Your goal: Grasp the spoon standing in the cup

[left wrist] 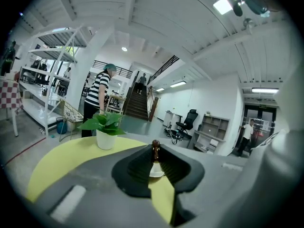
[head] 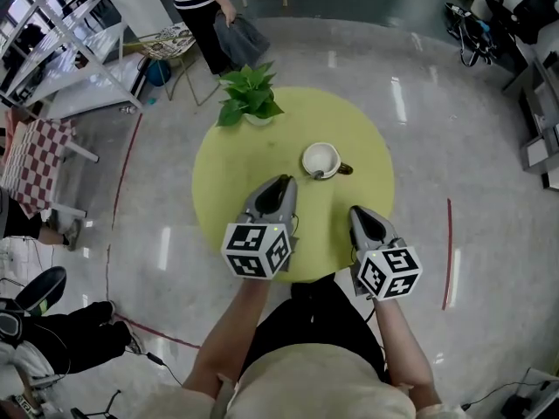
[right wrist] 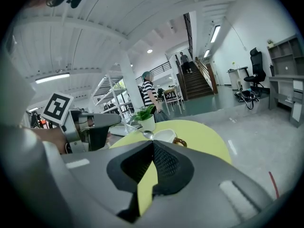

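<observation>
A white cup with a brown handle stands right of centre on the round yellow-green table. My left gripper hovers just left of the cup, shut on the spoon. In the right gripper view the spoon's silver bowl sticks out from the left gripper's tip beside the cup. In the left gripper view a small dark piece of the spoon is pinched between the jaw tips, with the cup behind. My right gripper hangs over the table's near right edge, shut and empty.
A potted green plant stands at the table's far side. Beyond it is a person in a striped top, next to a wicker chair. White shelving lines the far left. A shiny grey floor surrounds the table.
</observation>
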